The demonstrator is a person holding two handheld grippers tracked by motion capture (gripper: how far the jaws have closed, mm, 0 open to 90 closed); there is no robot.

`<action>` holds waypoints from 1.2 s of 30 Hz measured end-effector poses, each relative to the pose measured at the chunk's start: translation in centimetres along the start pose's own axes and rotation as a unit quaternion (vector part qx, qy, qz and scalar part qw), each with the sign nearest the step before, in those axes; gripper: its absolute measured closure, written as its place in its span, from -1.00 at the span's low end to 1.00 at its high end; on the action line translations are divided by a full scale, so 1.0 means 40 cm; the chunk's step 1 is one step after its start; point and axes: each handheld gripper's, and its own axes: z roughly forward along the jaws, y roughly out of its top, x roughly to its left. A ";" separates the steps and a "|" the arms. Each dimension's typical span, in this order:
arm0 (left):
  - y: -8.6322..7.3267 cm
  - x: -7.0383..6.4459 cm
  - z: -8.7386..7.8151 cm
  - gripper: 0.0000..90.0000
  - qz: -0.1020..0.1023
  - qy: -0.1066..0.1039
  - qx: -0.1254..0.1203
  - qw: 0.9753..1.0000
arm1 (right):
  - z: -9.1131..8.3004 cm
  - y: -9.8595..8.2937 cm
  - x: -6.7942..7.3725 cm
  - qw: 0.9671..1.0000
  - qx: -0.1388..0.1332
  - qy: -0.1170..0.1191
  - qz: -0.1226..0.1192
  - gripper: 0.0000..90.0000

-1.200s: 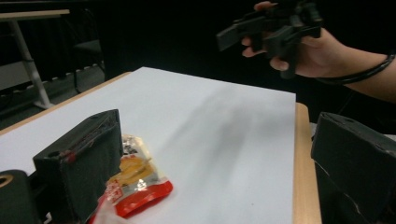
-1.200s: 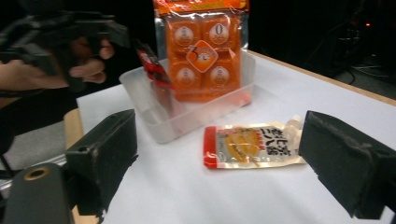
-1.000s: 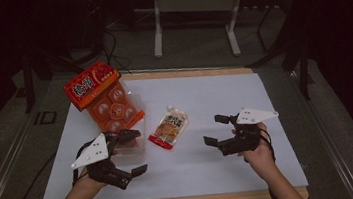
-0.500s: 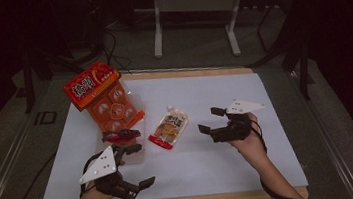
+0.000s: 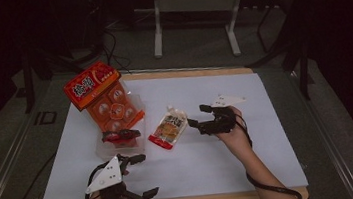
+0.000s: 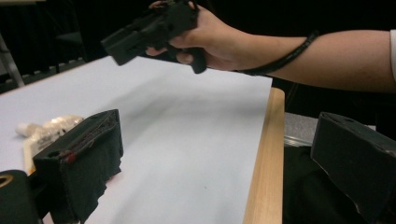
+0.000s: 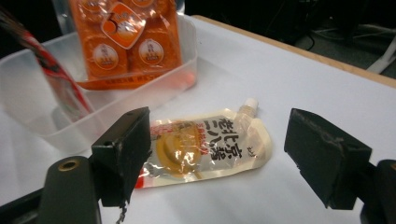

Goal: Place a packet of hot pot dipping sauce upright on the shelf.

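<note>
Your right gripper (image 5: 197, 117): jaws spread wide, nothing between them, hovering just right of pouch (image 5: 168, 127) and aimed at it.
Pouch (image 7: 205, 147): flat on white table (image 5: 267, 119), spout pointing away from you, just right of tub (image 5: 119, 145).
Tub: clear plastic, holds orange pack (image 5: 106, 100) leaning upright and red wrapper (image 5: 119, 135) at near rim.
Your left gripper (image 5: 140, 176): jaws released, empty, at table's near edge, well apart from pouch.
</note>
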 end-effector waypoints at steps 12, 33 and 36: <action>-0.022 -0.003 -0.002 -0.94 -0.005 -0.002 0.002 1.000 | 0.101 -0.020 -0.024 0.999 0.035 -0.014 0.020 -0.37; -0.032 -0.011 -0.003 -0.94 0.000 -0.005 0.013 1.000 | 0.203 -0.053 -0.078 0.995 0.069 -0.049 0.059 -0.22; -0.035 -0.013 -0.002 -0.94 0.000 -0.005 0.016 1.000 | 0.211 -0.058 -0.082 0.994 0.074 -0.053 0.062 -0.19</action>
